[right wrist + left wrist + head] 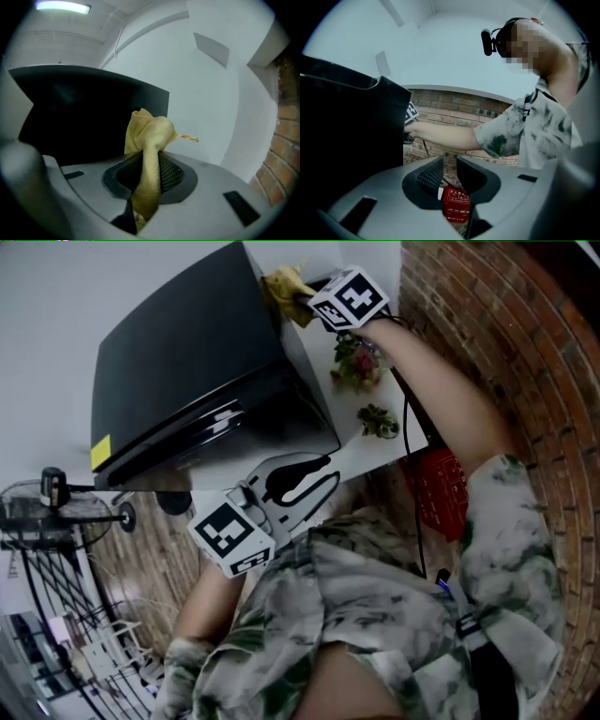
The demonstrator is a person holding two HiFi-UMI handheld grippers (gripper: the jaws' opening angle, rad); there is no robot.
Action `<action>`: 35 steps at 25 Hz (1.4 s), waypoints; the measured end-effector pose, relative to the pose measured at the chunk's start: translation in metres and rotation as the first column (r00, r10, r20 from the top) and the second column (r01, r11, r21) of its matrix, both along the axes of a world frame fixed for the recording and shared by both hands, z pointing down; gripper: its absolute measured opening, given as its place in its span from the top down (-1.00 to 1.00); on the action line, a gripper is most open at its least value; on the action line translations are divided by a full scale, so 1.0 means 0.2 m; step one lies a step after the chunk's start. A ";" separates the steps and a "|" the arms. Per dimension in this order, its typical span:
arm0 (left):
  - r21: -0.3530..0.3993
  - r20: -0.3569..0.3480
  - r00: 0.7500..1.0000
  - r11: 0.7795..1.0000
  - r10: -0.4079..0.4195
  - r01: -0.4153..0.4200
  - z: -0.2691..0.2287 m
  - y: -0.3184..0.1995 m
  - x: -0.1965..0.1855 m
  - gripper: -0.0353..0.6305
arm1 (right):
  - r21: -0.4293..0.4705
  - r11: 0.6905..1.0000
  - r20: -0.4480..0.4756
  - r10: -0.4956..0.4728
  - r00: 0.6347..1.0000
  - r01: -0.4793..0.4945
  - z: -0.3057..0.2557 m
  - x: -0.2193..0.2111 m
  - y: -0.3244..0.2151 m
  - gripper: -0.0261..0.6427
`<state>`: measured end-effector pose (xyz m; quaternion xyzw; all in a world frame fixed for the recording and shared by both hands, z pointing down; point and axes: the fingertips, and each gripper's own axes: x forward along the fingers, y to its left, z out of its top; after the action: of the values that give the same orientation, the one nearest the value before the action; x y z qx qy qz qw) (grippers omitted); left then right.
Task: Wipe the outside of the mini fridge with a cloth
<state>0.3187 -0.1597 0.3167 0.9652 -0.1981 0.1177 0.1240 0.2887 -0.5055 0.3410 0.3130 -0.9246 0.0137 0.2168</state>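
Clamping cloth, right gripper meets the mini fridge at its far edge, left gripper ajar, empty.

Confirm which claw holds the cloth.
The right claw, shut on the yellow cloth by the mini fridge; the left claw is open and empty.

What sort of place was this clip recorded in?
Probably a lived-in room, either a home or a small studio. A black mini fridge sits on a white table with a brick wall alongside. Small plants stand beside the fridge, and there is a fan over wood-look flooring.
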 end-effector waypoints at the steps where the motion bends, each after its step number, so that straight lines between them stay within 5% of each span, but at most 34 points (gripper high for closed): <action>1: -0.004 0.007 1.000 1.000 -0.007 0.007 0.00 0.00 0.00 0.62 | -0.017 1.000 0.009 0.002 1.000 -0.002 0.05 0.00 -0.01 0.64; 23: -0.027 0.090 0.992 0.996 -0.087 0.090 0.07 0.05 -0.08 0.62 | -0.269 0.962 -0.116 0.019 0.993 -0.049 1.00 -0.01 0.07 0.64; 35: -0.026 0.040 0.999 0.999 -0.028 0.029 0.05 0.09 -0.02 0.62 | -0.107 0.992 0.113 0.078 0.991 -0.066 0.35 0.23 0.22 0.64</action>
<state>0.3152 -0.1416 0.3276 0.9580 -0.2127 0.1375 0.1348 0.3350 -0.4613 0.4111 0.3332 -0.9218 0.0875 0.1776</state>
